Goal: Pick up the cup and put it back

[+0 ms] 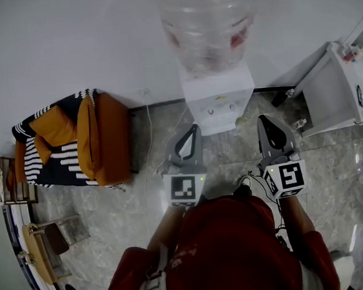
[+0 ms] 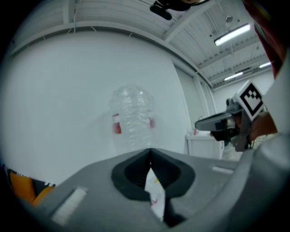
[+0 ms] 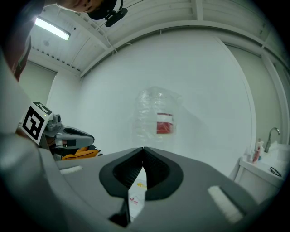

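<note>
**Left gripper** [image 1: 194,129]: jaws pressed together at the tips and nothing pinched. In its own view only the white front of the dispenser shows through the slot below the meeting tips. Held about level, pointing at the far wall. Marker cube [image 1: 186,189] at its near end.

**Right gripper** [image 1: 262,119]: jaws likewise closed tip to tip and empty. Level, parallel to the left one and just to its right. Marker cube [image 1: 285,178] at its near end.

**Person**: red top [image 1: 233,250], standing behind both grippers with the arms forward.

**Water dispenser** [image 1: 219,101]: white, on the floor against the far wall, straight ahead of and between the two grippers, clear of both.

**Bottle** [image 1: 206,23]: large, clear, with a red label, upended on top of the dispenser.

**Cup**: cannot be made out in any view.

**Armchair** [image 1: 103,138]: orange, left of the dispenser by the wall, with a black-and-white striped throw [image 1: 45,161] over its left side.

**White cabinet** [image 1: 340,88]: far right; a tap [image 3: 272,136] rises from its top.

**Wooden stand** [image 1: 37,253]: near left.

**Floor** [image 1: 333,160]: grey marbled tile.
</note>
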{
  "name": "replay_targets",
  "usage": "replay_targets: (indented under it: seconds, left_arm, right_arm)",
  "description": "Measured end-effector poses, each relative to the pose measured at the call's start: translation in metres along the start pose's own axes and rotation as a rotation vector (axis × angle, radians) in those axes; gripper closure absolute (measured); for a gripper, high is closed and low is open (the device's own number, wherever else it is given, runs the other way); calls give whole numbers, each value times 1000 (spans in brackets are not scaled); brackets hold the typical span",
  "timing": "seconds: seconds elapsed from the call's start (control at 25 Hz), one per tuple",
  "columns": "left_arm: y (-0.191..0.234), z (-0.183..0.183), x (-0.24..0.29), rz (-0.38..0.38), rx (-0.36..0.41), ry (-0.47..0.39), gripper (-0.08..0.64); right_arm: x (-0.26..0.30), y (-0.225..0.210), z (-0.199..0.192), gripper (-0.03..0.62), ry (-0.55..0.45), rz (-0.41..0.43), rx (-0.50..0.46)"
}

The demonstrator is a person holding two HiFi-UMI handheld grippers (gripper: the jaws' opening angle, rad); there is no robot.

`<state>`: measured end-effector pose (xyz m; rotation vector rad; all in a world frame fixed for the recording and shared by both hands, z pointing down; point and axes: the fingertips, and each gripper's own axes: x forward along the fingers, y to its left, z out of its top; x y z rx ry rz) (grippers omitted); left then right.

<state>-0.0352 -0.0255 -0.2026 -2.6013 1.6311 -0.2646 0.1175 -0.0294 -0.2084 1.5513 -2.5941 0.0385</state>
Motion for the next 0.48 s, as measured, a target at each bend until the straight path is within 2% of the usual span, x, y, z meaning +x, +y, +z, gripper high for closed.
replay_targets:
  seconds: [0.48]
  left_arm:
    - [-16, 4, 3, -21, 15, 3, 560]
  right_arm:
    - [-8, -9, -2, 591, 7, 1, 3]
